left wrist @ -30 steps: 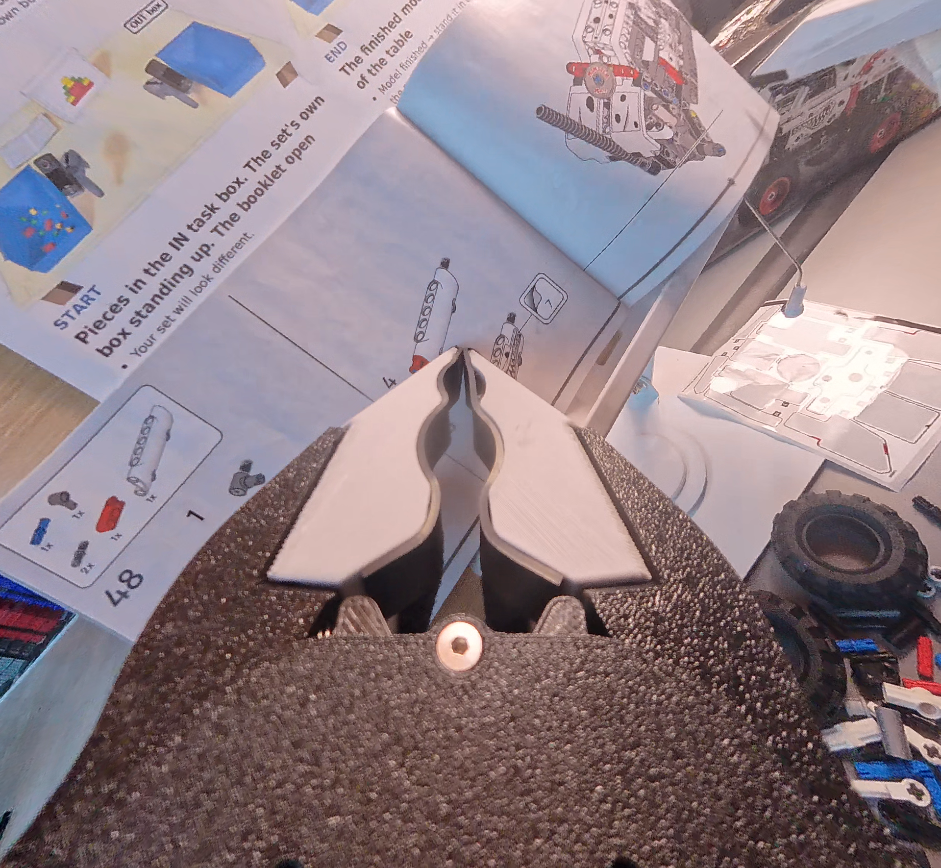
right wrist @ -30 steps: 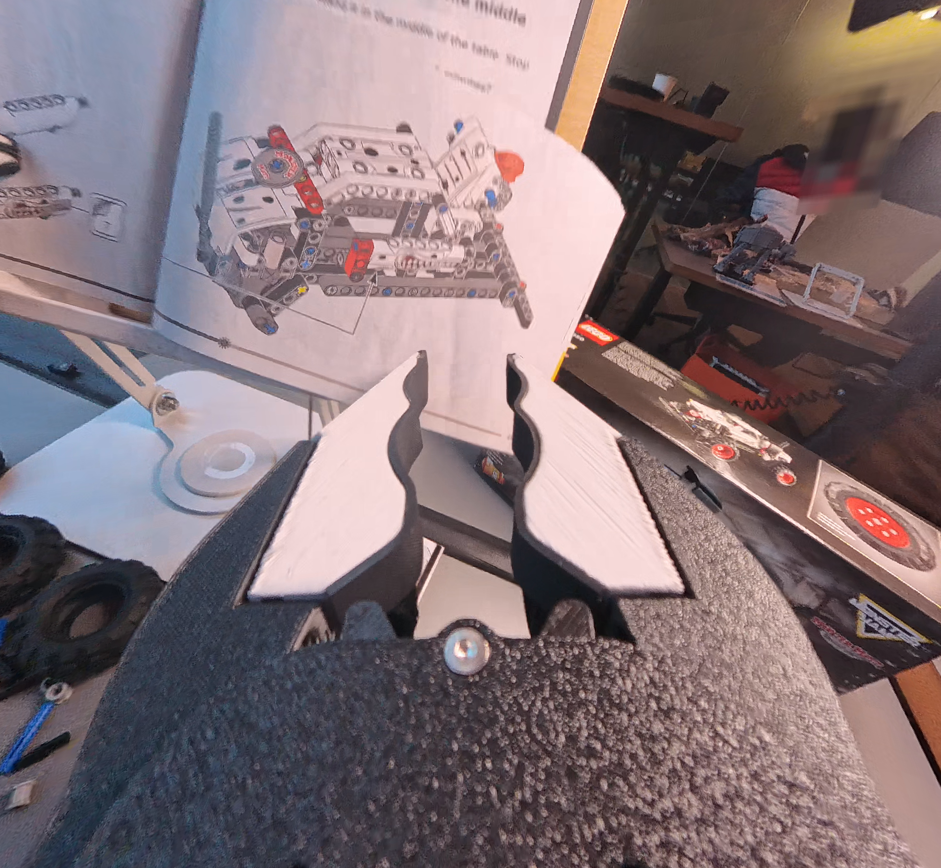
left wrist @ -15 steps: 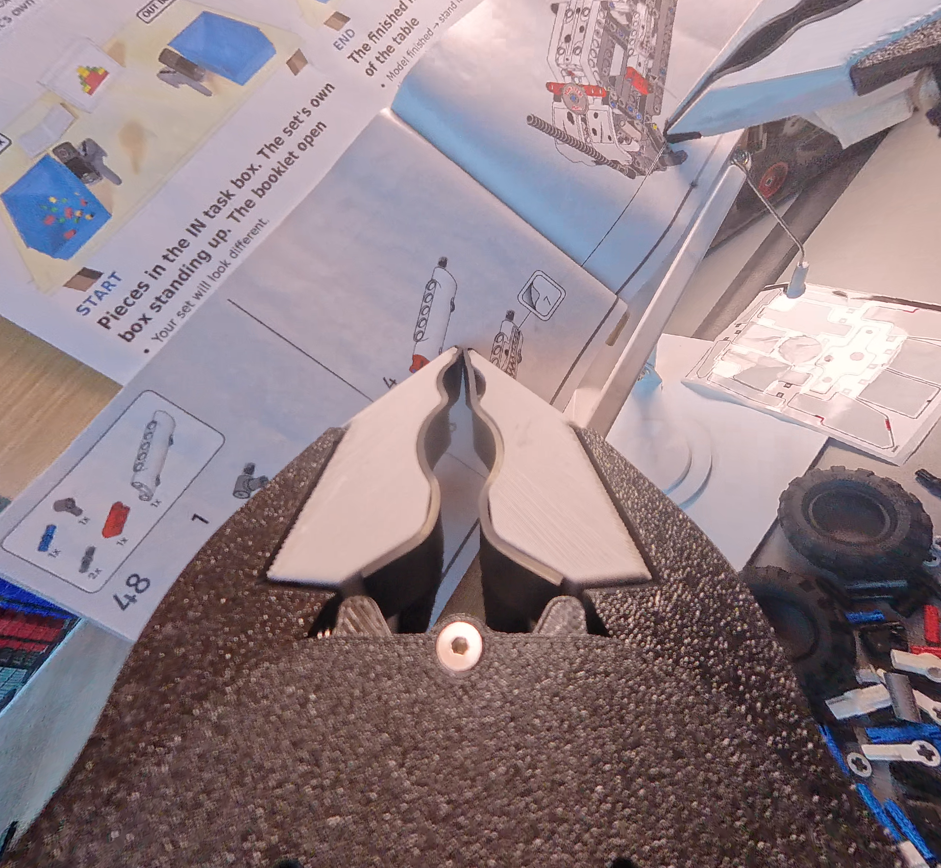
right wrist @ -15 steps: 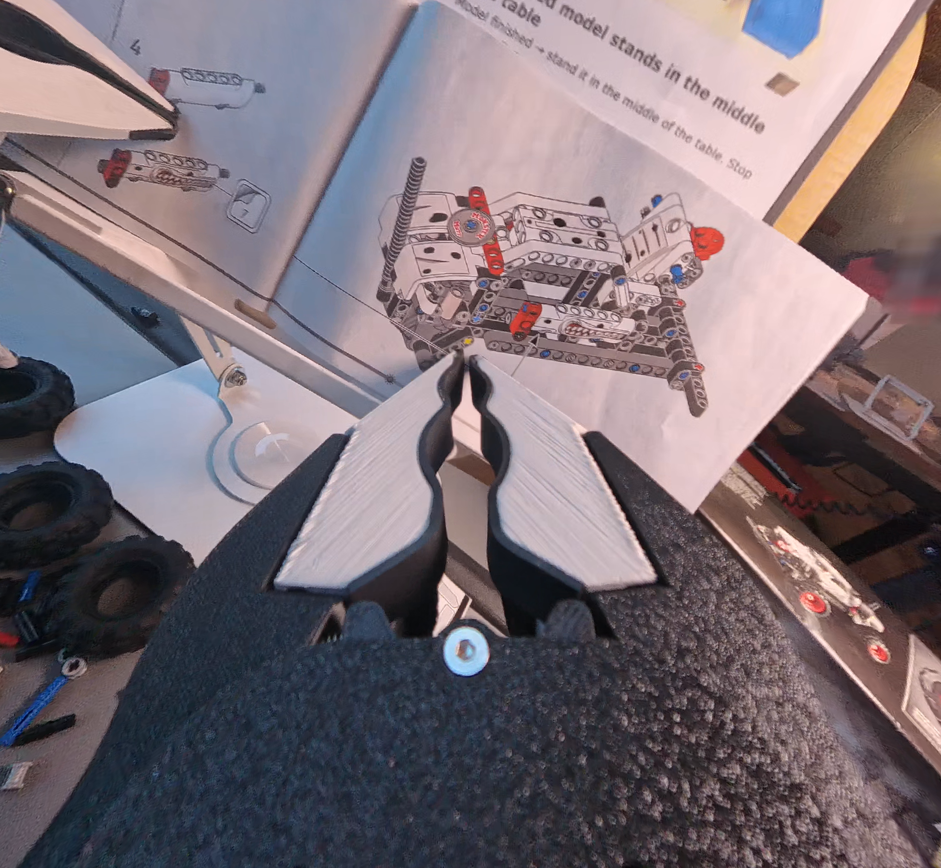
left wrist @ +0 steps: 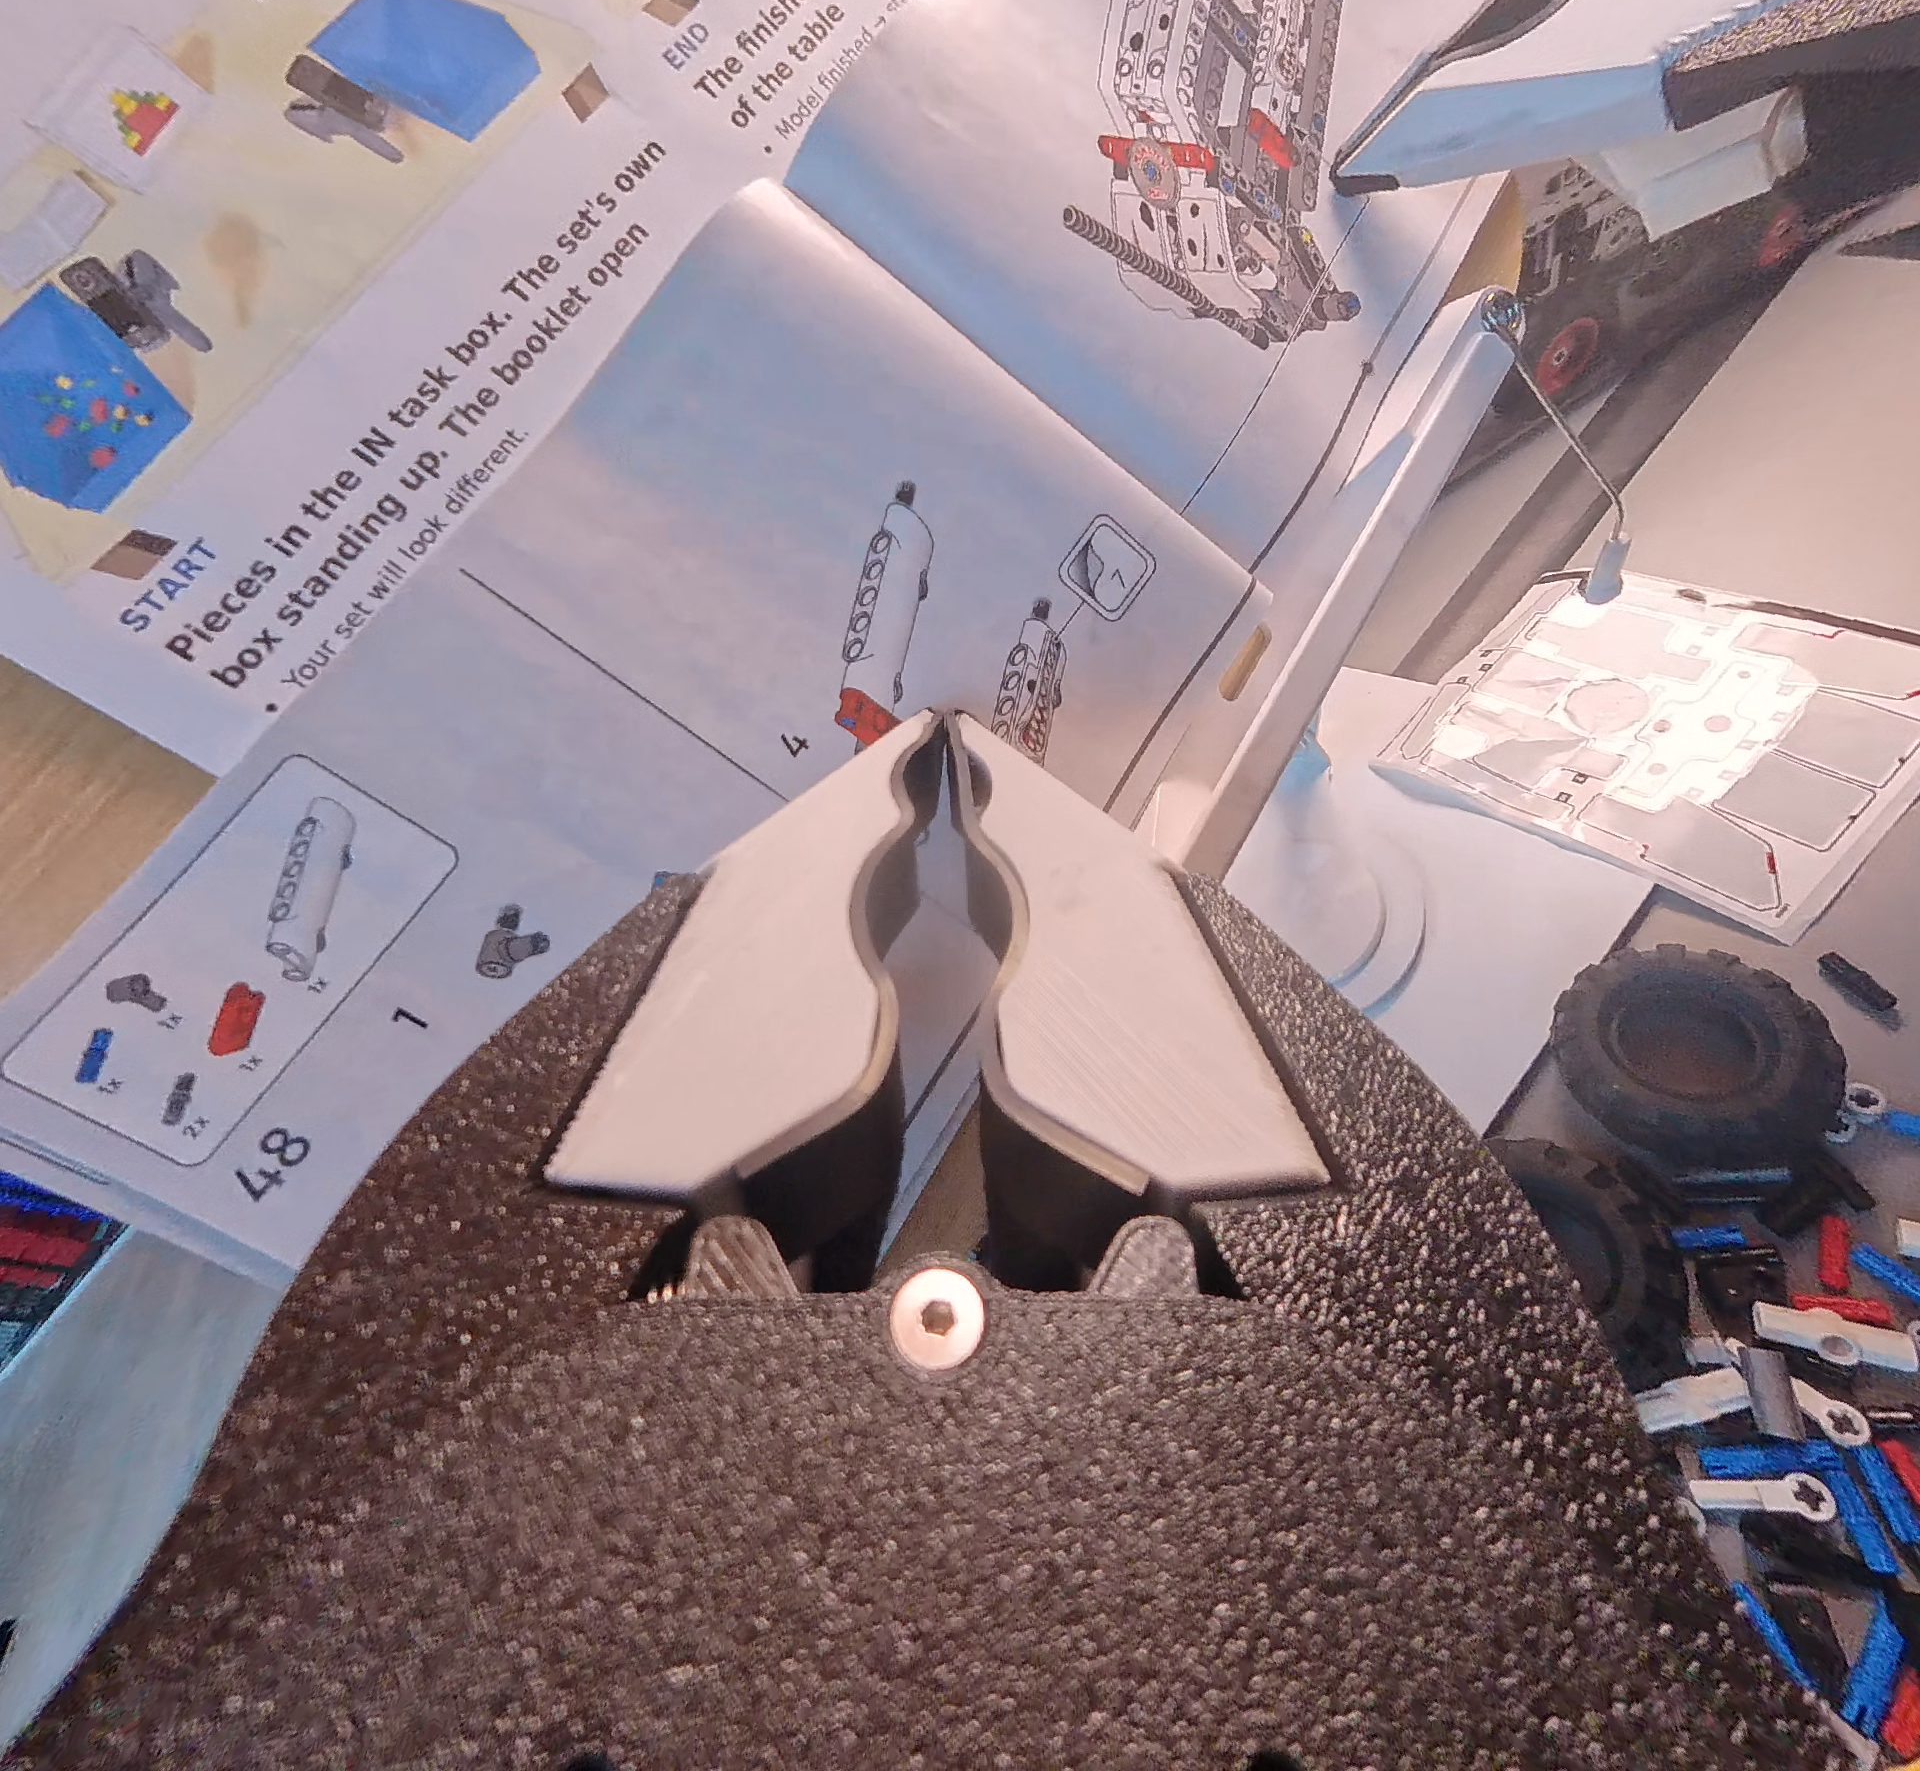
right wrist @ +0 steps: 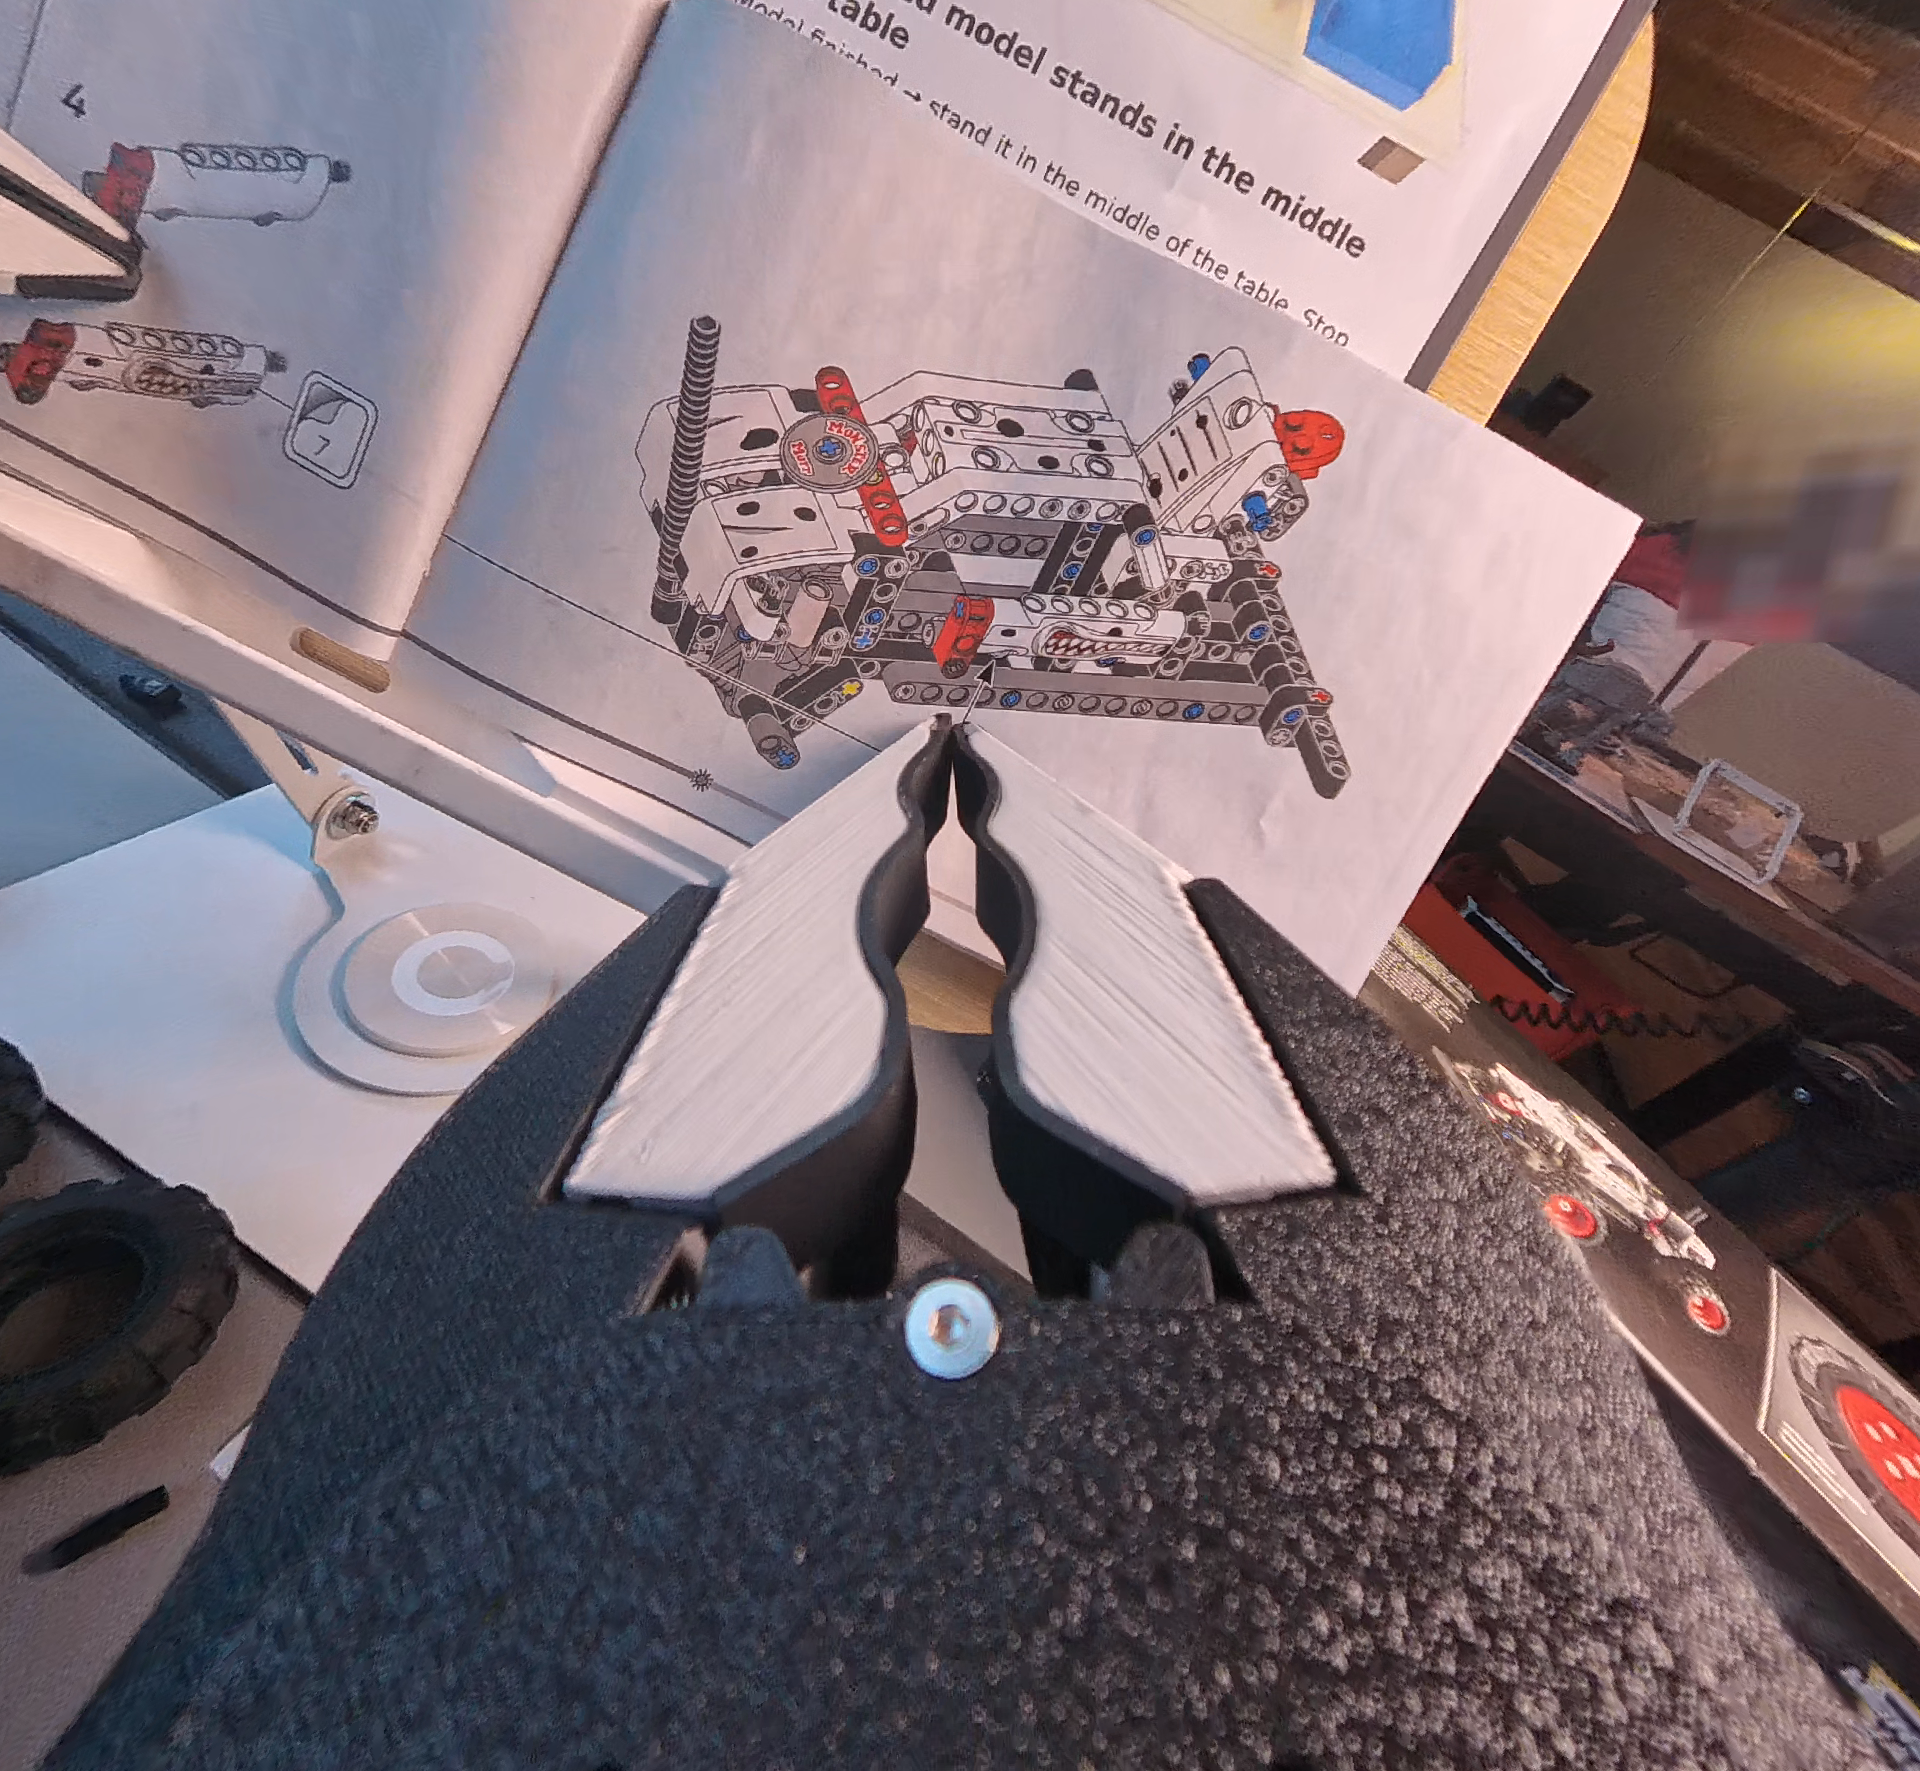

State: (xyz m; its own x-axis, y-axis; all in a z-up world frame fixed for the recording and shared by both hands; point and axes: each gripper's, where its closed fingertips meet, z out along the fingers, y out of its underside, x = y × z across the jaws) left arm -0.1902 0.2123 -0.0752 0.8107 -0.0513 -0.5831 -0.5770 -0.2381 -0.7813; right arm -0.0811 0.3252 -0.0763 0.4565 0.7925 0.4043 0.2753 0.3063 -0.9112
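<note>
Both tongs closed, nothing seen gripped. Left tongs [left wrist: 943,729] have tips together, pointing at the lower part of the left page of the open instruction booklet [left wrist: 790,433]; whether the tips touch the paper, cannot tell. Right tongs [right wrist: 951,734] also have tips together, sitting just below the model drawing on the booklet's right page [right wrist: 1039,287], near that page's lower edge; contact with the paper unclear. In the left wrist view the right tongs show at upper right, tip [left wrist: 1361,181] at the right page's edge beside the drawing.

Booklet stands propped open on a white stand [left wrist: 1340,599] with a round base [right wrist: 436,978] on the surface. Behind the booklet, a large printed sheet [left wrist: 312,163] with pictures of blue boxes leans upright.

Right of the stand in the left view: a shiny sticker sheet [left wrist: 1662,734] lying flat, a thin wire page clip [left wrist: 1569,454] above it. Nearer, black tyres [left wrist: 1704,1067] and a loose pile of small blue, white, red and black building pieces [left wrist: 1808,1389] on the surface [left wrist: 1766,433]. At the lower left edge, part of a tray [left wrist: 52,1243] holding red and blue pieces, mostly cut off.

Right view: another tyre [right wrist: 94,1306] at left, a dark printed set box [right wrist: 1662,1233] lying to the right, cluttered tables far behind.
</note>
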